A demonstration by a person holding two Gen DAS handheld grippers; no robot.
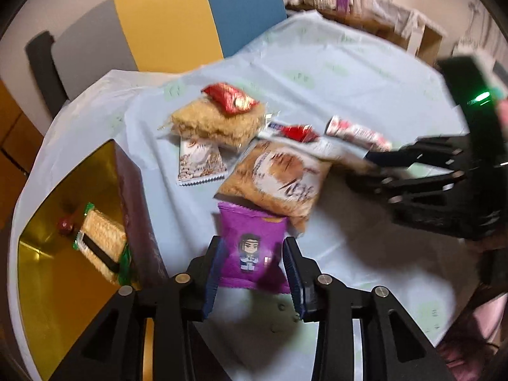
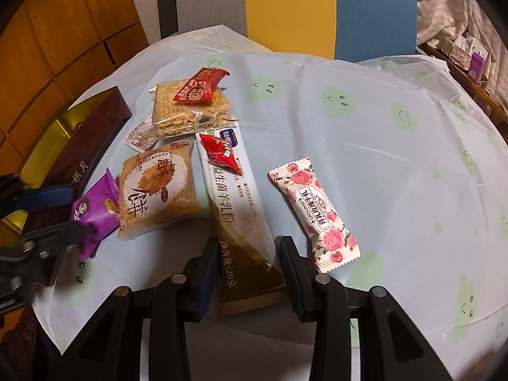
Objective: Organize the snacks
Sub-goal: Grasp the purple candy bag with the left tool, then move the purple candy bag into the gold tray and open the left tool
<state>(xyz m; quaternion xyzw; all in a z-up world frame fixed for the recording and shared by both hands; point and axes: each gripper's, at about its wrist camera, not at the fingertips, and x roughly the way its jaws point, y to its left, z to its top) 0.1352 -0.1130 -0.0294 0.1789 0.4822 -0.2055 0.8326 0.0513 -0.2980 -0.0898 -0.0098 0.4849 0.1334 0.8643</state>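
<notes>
the left gripper (image 1: 254, 266) has its fingers closed on the small purple snack packet (image 1: 250, 250), beside the open gold-lined box (image 1: 57, 254). the right gripper (image 2: 249, 273) has its fingers wide apart around the long white and gold sachet (image 2: 235, 209) lying on the pale blue tablecloth (image 2: 381, 158).

A round table (image 2: 381, 146) is covered by a pale blue cloth printed with green smiley faces. Behind it stands a chair (image 2: 285, 6) with a back in 3 vertical panels: grey, yellow, blue. Orange wooden cabinet doors (image 2: 47, 47) fill the left. A cluttered wooden shelf (image 2: 470, 63) sits far right.
</notes>
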